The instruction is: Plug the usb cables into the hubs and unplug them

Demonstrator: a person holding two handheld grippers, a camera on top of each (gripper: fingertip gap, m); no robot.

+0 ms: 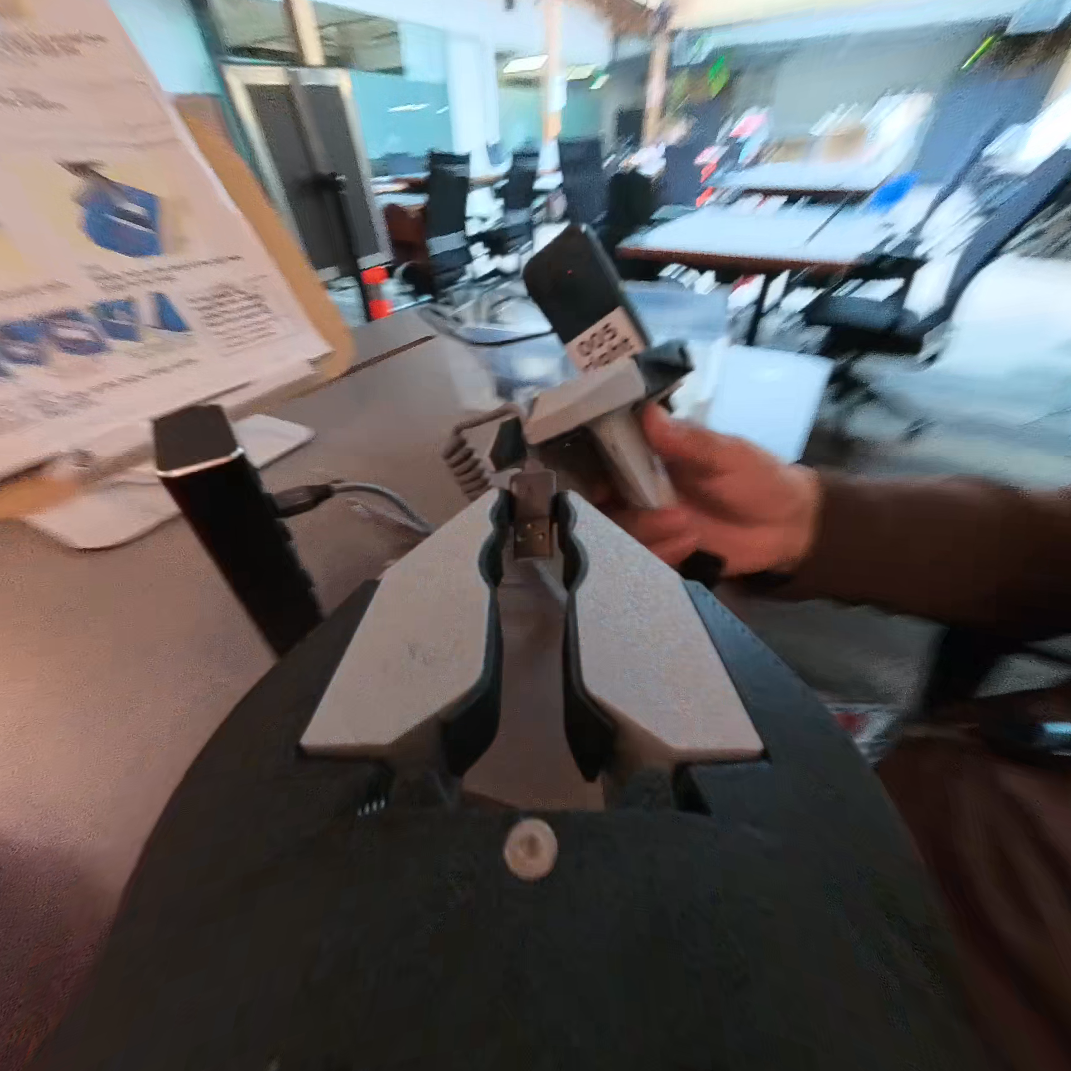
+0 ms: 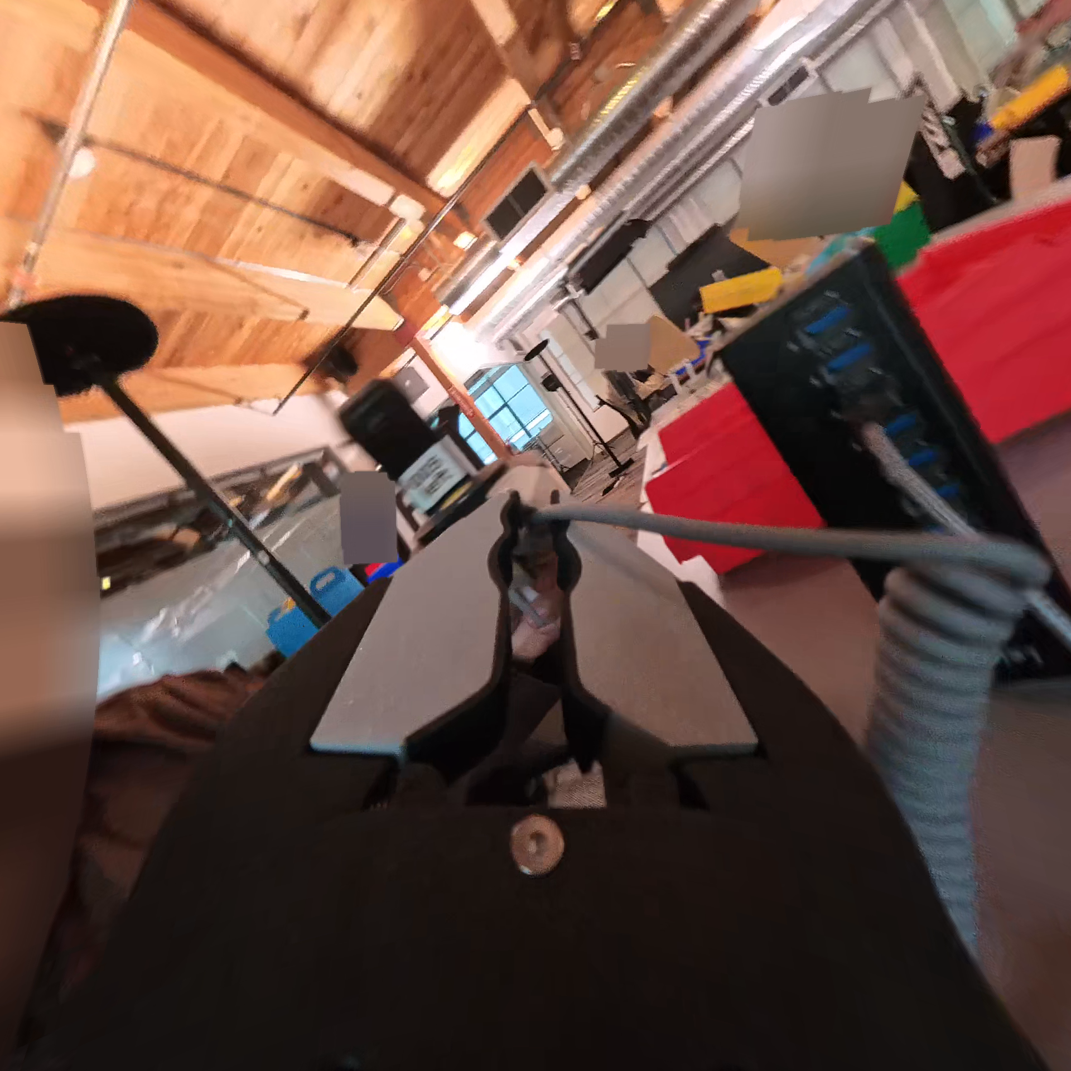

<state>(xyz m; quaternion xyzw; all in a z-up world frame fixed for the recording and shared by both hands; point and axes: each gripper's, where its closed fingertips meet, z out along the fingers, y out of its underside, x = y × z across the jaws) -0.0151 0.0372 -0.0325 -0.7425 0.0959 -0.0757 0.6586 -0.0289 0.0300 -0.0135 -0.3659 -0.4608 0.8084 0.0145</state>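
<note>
The USB plug (image 1: 531, 521) sits between the left gripper (image 1: 531, 510) fingertips, with the right gripper (image 1: 585, 405) just beyond; the upright hub (image 1: 232, 516) stands to their left, a cable (image 1: 371, 498) plugged into it

Printed poster (image 1: 133, 232) leaning left on the desk (image 1: 116, 666), blurred office chairs (image 1: 449, 232) behind, red bins (image 2: 730, 463) right.

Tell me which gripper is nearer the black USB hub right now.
Left, it seems. The left gripper, clamping a USB plug, sits just right of the hub; the right gripper is beyond it.
</note>
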